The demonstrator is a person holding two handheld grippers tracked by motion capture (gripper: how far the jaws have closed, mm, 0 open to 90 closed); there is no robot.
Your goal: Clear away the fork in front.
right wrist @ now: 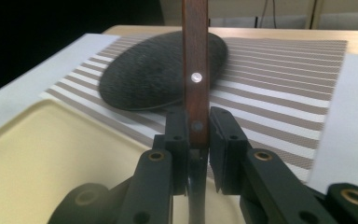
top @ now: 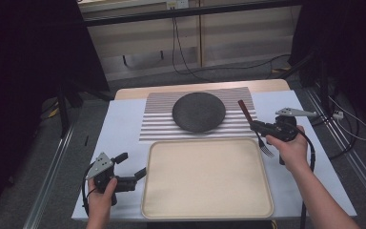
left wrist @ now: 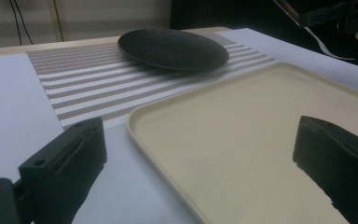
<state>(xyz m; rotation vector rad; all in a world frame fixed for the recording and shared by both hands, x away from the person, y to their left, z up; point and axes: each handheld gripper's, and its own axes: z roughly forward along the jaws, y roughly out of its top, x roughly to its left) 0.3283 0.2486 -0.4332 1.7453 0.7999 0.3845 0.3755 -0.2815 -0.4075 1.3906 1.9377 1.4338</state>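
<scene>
- Your right gripper has its fingers closed on a fork, clamping the brown wooden handle near where it meets the metal neck.
- In the right gripper view the handle rises straight up between the two fingers, with a small silver rivet showing above them.
- In the high view the fork's handle slants away from your right hand toward the far side of the desk, and the metal tines hang down on the near side of the fingers, over the far right corner of the tray.
- The fork is held clear of the desk; you cannot tell whether the tines touch the tray rim.
- Beyond those fingers lies a dark round plate, resting on a striped placemat.
- Your left gripper has its fingers spread wide apart with nothing between them.
- Those open fingers sit just beside the near left edge of the cream tray; one finger is over the white desk cover, the other over the tray's edge.
- Ahead of the left fingers, past the tray's far rim, the placemat and plate are in sight, with your right gripper and the fork farther off at the upper right.
- Your left hand holds its gripper low near the desk's front left corner, well apart from the right one.
</scene>
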